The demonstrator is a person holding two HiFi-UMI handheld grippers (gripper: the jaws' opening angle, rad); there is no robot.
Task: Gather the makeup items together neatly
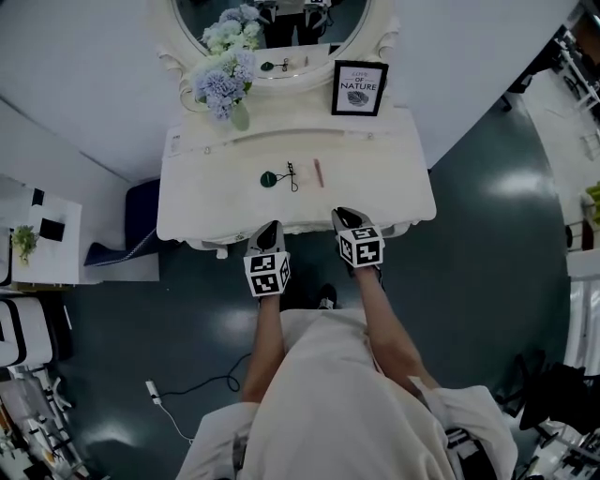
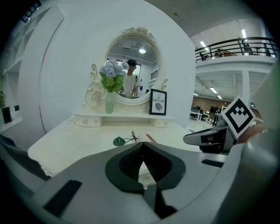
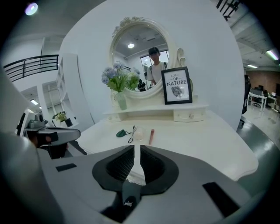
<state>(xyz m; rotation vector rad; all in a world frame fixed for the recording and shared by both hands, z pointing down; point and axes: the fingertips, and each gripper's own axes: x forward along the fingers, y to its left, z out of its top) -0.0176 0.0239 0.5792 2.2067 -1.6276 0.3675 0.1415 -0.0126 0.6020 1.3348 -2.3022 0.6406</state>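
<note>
Left gripper: hovering at the near edge of the cream dressing table, forearm reaching straight forward from the body, nose tipping slightly down; jaws resting together at the tips, holding nothing. Right gripper: hanging just beside it, same forward reach, angling a little more steeply; jaws standing a narrow slit apart, nothing between them. Makeup items: lying mid-table, well beyond both grippers, in a loose row: green round piece, black eyelash curler just beside it, pink stick slightly apart. Flower vase and framed print: standing on the rear shelf below the oval mirror.
</note>
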